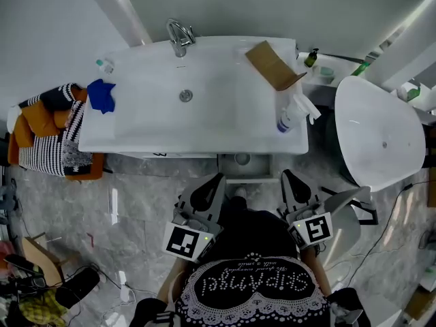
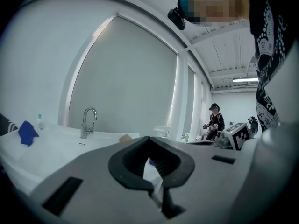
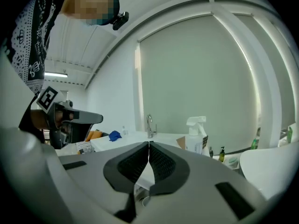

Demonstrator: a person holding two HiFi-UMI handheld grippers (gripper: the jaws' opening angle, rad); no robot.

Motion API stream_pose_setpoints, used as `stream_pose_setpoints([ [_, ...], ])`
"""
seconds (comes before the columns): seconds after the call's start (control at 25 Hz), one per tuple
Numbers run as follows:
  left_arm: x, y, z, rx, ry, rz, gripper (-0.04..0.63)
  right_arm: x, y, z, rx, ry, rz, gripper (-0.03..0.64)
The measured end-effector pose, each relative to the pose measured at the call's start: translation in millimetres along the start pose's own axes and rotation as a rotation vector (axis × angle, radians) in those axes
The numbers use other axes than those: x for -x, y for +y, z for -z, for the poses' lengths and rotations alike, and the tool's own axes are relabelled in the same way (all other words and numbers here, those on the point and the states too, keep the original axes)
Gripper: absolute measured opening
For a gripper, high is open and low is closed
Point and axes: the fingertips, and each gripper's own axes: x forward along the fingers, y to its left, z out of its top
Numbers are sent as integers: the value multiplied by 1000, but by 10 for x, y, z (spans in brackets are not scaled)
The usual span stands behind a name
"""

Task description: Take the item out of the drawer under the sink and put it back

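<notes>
1. Grippers, two: left gripper (image 1: 219, 179) and right gripper (image 1: 287, 174) are both clamped shut on nothing.
2. They point nearly level at the sink (image 1: 204, 94), flanking one pulled-out drawer (image 1: 255, 166); its contents are unclear.
3. One faucet (image 1: 178, 38), one spray bottle (image 1: 289, 114), one blue cloth (image 1: 102, 95).
4. Only the left gripper view catches a distant person (image 2: 215, 121).

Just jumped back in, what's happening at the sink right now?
A person stands at the sink counter with a gripper in each hand. The left gripper and right gripper hover near its front edge, jaws together, holding nothing. Below them, what looks like the drawer under the sink stands open. A spray bottle, cardboard piece and blue cloth sit on the counter.
</notes>
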Motion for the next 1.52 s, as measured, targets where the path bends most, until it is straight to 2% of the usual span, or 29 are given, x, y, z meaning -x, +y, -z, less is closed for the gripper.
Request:
stream_pose_setpoints([
  [0.28,38,-17,-4,22,-26,0,5,145,-10,-49,-1,-87,17,18],
  [0.44,58,-22,9,26,-30,-5,5,184,-2,-24,-16,-89,17,20],
  [0.72,67,-67,3,32,-29,-4,5,188,20,17,28,-62,14,18],
  [1.08,61,-74,6,26,-29,-5,5,150,64,-74,64,-104,-9,18],
  [1.28,43,-68,8,33,-26,-2,5,106,99,-38,50,-56,-6,18],
  [1.52,31,-49,6,32,-31,3,5,53,131,-10,96,-38,-24,18],
])
